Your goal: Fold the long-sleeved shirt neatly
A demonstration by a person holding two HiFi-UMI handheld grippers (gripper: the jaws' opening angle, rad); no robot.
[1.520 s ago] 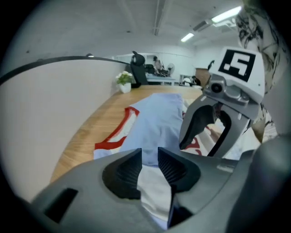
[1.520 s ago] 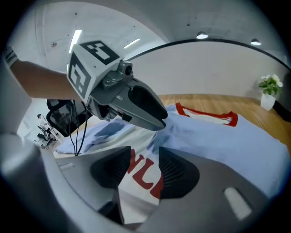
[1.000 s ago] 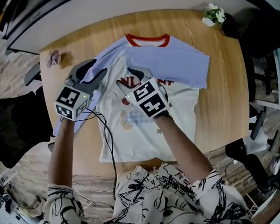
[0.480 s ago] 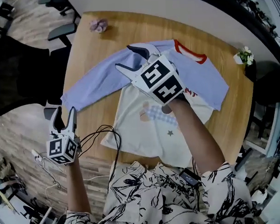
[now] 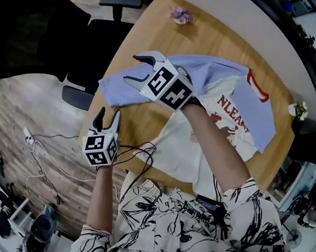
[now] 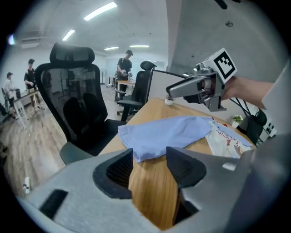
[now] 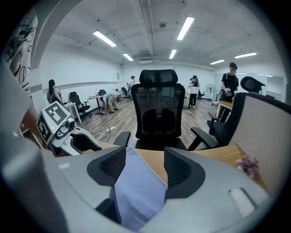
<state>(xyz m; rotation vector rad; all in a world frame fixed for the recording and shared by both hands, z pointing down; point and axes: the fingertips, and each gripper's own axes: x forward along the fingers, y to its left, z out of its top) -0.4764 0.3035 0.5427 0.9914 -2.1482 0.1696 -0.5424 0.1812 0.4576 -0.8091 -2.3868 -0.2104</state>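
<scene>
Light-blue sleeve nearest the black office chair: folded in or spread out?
Spread out. The light-blue sleeve lies extended across the wooden table, away from the white shirt body, not laid over it.

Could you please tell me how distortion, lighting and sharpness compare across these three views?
Head view: strong fisheye bows the table edge; the shirt is evenly lit. Left gripper view: dark round vignette, sleeve sharp, near jaws soft. Right gripper view: ceiling lights glare, same vignette.

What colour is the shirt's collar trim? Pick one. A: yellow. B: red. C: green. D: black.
B: in the head view, the collar of the long-sleeved shirt is a red band against the blue shoulders.
</scene>
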